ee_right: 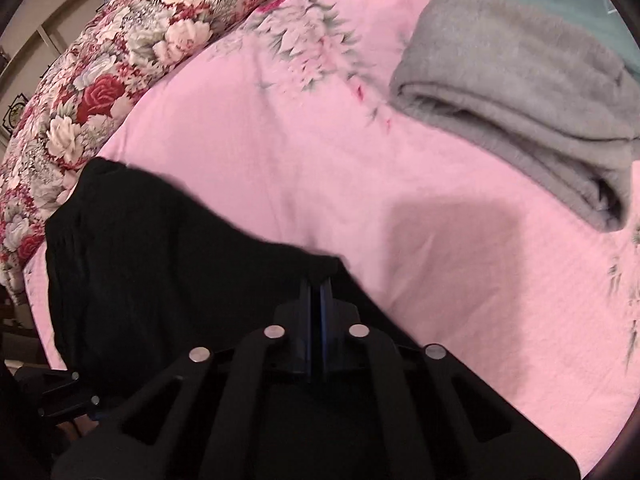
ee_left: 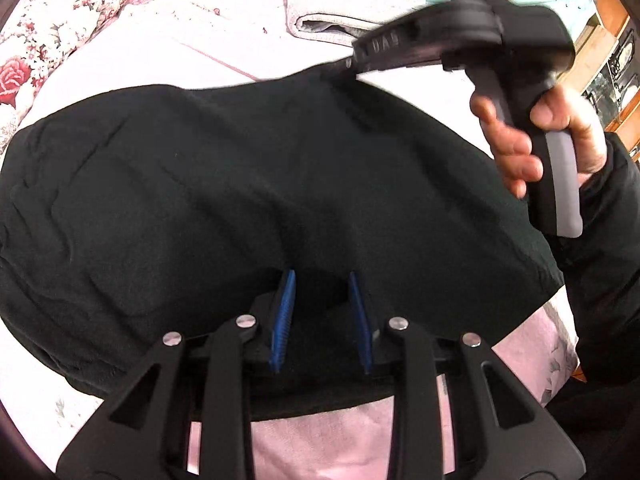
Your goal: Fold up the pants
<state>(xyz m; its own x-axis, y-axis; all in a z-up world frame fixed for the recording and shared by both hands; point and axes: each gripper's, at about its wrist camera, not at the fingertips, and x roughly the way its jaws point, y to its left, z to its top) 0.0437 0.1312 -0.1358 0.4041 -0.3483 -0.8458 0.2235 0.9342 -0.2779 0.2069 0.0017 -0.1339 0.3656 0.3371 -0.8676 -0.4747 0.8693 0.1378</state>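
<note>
While black fleece pants (ee_left: 248, 200) lie lengthwise across the pink floral bedsheet (ee_right: 320, 152), the right gripper (ee_right: 319, 292) pinches their far edge, jaws clenched on cloth; the left gripper (ee_left: 322, 312), nearer the hem, clamps a bunched fold.

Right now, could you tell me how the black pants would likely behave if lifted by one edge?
The black pants look soft and creased, so they would probably sag. On the pink sheet the thick fabric may drag rather than slide.
</note>
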